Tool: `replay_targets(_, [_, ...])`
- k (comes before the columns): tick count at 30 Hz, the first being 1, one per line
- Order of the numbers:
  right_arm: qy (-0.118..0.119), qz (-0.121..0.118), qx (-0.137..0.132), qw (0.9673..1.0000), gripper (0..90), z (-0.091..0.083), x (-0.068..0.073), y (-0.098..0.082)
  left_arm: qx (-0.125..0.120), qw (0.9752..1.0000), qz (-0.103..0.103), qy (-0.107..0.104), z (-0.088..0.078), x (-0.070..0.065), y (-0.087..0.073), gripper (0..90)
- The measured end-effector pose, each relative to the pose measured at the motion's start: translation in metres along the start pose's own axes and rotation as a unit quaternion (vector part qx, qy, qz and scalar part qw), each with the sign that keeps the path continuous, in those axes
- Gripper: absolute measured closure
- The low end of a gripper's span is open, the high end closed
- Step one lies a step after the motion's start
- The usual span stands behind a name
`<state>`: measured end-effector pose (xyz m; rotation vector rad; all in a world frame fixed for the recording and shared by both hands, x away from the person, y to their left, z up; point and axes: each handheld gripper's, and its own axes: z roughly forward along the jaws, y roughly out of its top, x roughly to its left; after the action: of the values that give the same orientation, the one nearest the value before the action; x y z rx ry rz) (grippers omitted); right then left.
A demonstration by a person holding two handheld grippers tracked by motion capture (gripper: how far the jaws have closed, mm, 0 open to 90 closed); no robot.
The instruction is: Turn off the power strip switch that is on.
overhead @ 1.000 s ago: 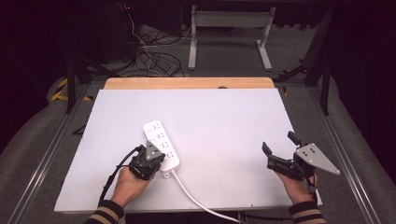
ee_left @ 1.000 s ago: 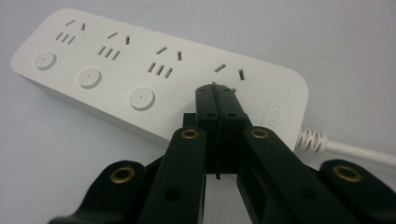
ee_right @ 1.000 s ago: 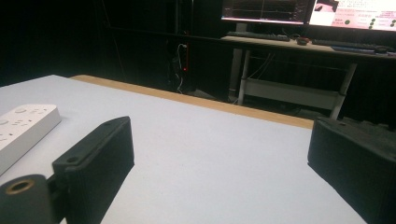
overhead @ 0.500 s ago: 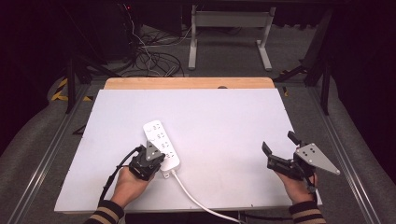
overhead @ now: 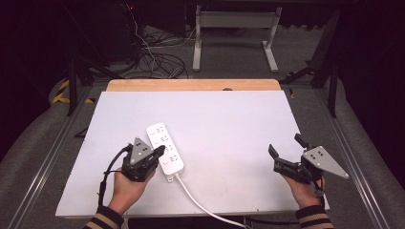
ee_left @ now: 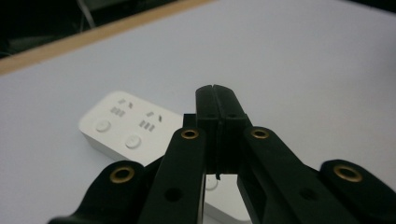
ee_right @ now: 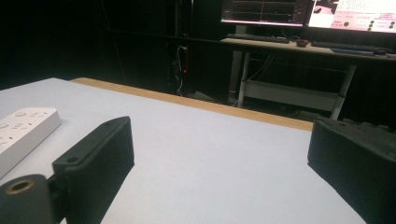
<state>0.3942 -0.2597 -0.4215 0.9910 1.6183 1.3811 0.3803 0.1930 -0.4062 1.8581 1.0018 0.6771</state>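
1. The table [overhead: 229, 119] is carrying little: the strip [overhead: 165, 151] is lying left of centre, running from 11 o'clock down to 5 o'clock, and its cord [overhead: 200, 202] is trailing off the near edge at about 6 o'clock. If you are nudging the strip sideways, the cord is likely to drag and swing it round.
2. Your left gripper [ee_left: 216, 100] is sitting over the strip's near half with its jaws pressed together and nothing between them. In the left gripper view the tips are hanging above the strip's face, near a round button [ee_left: 133, 141]. The risk I am judging here: pushing down with closed tips could slip off the smooth casing, or press a button you are not aiming for. Whether the tips are touching the casing I cannot tell.
3. Your right gripper [overhead: 284, 162] is resting well apart at 4 o'clock, jaws spread wide and holding nothing, pointing toward 10 o'clock.
4. Your left hand [overhead: 125, 188] is reaching in from 7 o'clock, wrist low and gripper angled toward 1 o'clock; your right hand [overhead: 301, 191] is coming in from 5 o'clock.
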Motion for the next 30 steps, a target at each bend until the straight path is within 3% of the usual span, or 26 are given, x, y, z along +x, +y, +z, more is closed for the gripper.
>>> replay_targets(2, [-0.001,-0.001,0.001,1.0000,7.5,0.000,0.000,0.000,-0.030,0.9995,-0.006,0.012,-0.014,0.004,0.002,89.6])
replay_targets(3, [-0.002,-0.001,0.000,1.0000,7.5,-0.001,0.000,0.000,-0.030,0.9995,-0.006,0.012,-0.014,0.004,0.002,89.6])
replay_targets(4, [-0.002,0.000,-0.001,1.0000,7.5,-0.001,0.000,0.000,-0.063,0.9975,-0.018,0.027,-0.035,0.009,0.001,89.6])
replay_targets(6, [-0.002,0.000,-0.001,1.0000,7.5,-0.001,-0.001,0.000,-0.074,0.9965,-0.022,0.032,-0.045,0.012,0.000,89.6])
replay_targets(11, [-0.002,0.001,-0.003,1.0000,7.5,-0.001,0.000,0.001,-0.126,0.9873,-0.057,0.078,-0.078,0.029,-0.007,89.6])
replay_targets(15, [0.002,0.000,-0.002,1.0000,7.6,0.002,0.001,0.001,-0.138,0.9823,-0.070,0.106,-0.088,0.037,-0.013,89.6])
replay_targets(20, [0.002,-0.001,-0.002,1.0000,7.6,0.003,0.002,0.001,-0.146,0.9801,-0.070,0.114,-0.089,0.037,-0.013,89.6])
replay_targets(25, [0.002,-0.003,-0.002,1.0000,7.6,0.003,0.002,0.001,-0.138,0.9818,-0.070,0.110,-0.086,0.037,-0.014,89.5])
replay_targets(27, [0.002,-0.003,-0.001,1.0000,7.6,0.003,0.002,0.001,-0.141,0.9812,-0.072,0.111,-0.085,0.037,-0.015,89.6])
replay_targets(28, [0.002,-0.002,0.000,1.0000,7.6,0.003,0.002,0.001,-0.141,0.9818,-0.069,0.107,-0.085,0.038,-0.015,86.1])
replay_targets(29, [0.002,-0.003,0.000,1.0000,7.6,0.003,0.002,0.001,-0.149,0.9803,-0.069,0.109,-0.085,0.038,-0.016,71.5])
replay_targets(30, [0.002,-0.004,0.000,1.0000,7.6,0.003,0.002,0.001,-0.161,0.9772,-0.070,0.119,-0.084,0.038,-0.017,53.8])
